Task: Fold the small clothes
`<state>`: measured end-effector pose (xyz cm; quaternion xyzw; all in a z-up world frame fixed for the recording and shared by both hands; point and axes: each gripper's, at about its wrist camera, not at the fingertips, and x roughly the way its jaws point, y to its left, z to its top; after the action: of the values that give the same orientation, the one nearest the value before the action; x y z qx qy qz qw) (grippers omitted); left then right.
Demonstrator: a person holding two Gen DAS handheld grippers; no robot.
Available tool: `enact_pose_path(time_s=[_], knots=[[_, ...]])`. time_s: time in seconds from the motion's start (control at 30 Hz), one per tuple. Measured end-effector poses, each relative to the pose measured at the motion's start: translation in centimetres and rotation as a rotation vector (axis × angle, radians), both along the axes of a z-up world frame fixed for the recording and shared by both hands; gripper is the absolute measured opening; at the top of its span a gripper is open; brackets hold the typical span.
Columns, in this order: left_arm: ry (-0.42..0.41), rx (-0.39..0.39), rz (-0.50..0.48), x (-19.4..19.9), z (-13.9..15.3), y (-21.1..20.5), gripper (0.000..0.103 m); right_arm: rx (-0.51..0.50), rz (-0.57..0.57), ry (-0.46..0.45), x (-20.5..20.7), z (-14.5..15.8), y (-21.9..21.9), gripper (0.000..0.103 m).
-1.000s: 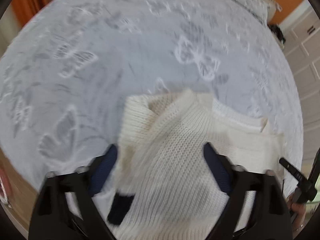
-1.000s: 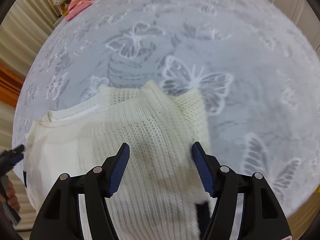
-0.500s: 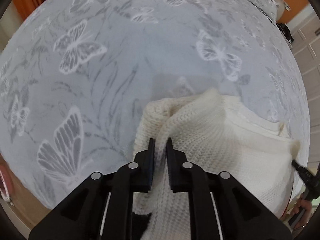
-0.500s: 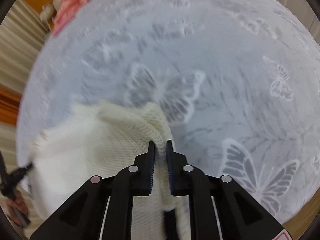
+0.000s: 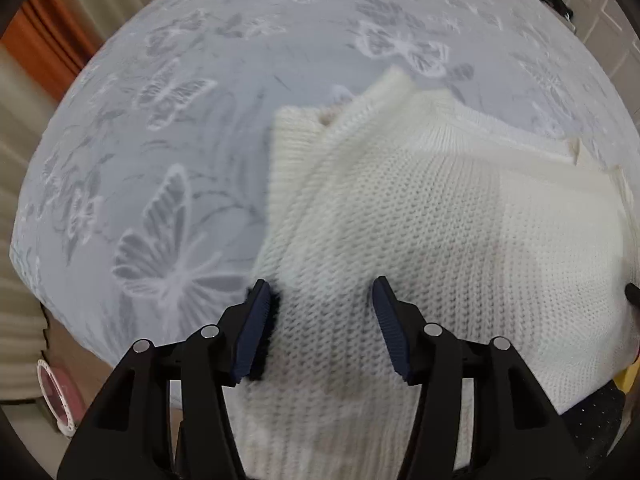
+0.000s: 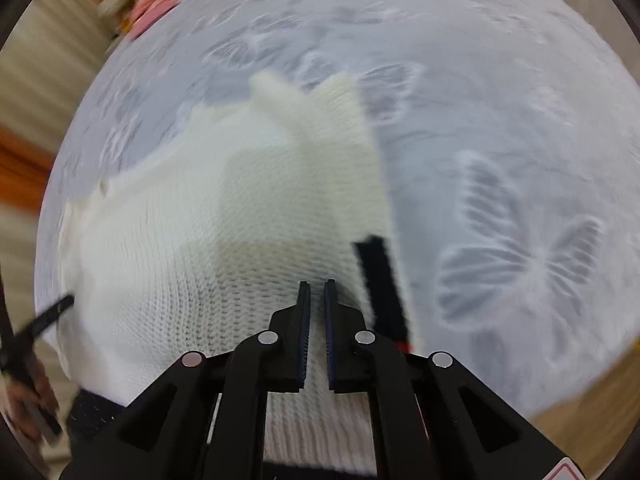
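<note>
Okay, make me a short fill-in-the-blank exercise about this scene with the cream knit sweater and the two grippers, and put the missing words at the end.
1. The left gripper has its jaws ____ above the sweater.
2. The right gripper has its jaws ____.
3. The grey bedspread under the sweater is printed with white ____.
4. Near the right gripper, a strip coloured ____ lies along the sweater's edge.

Missing words: open; shut; butterflies; black
</note>
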<state>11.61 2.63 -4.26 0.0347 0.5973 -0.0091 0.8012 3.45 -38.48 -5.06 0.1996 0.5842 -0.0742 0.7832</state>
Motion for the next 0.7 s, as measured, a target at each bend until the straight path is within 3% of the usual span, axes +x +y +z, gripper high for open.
enact_pose_path(time_s=[0.1, 0.23, 0.33, 0.37, 0.47, 0.53, 0.63, 0.7], knots=[[-0.004, 0.01, -0.012, -1.1, 2.0, -0.1, 0.051, -0.06, 0.022, -0.047, -1.3, 2.8, 0.8, 0.011], [-0.006, 0.023, -0.024, -2.6, 2.8, -0.5, 0.051, -0.106, 0.074, 0.045, -2.4, 0.0, 1.4, 0.006], [0.0, 0.018, -0.031, -4.0, 3.0, -0.5, 0.052, -0.088, 0.045, 0.002, -3.6, 1.7, 1.7, 0.013], [-0.002, 0.022, -0.033, -4.3, 3.0, -0.4, 0.057, -0.085, 0.049, -0.024, -4.0, 2.6, 2.2, 0.016], [-0.003, 0.025, -0.044, -5.8, 2.9, -0.5, 0.063, -0.054, 0.116, -0.056, -4.3, 3.5, 3.9, 0.022], [0.016, 0.042, -0.051, -6.1, 2.0, -0.3, 0.063, -0.092, 0.17, -0.027, -4.2, 2.6, 5.1, 0.024], [0.078, 0.053, -0.02, -6.5, -0.2, 0.7, 0.063, -0.148, 0.15, 0.105, -4.9, -1.5, 4.3, 0.02], [0.109, 0.019, 0.029, -6.7, -1.3, 2.2, 0.065, -0.105, 0.111, 0.072, -5.7, -1.5, 3.5, 0.02]])
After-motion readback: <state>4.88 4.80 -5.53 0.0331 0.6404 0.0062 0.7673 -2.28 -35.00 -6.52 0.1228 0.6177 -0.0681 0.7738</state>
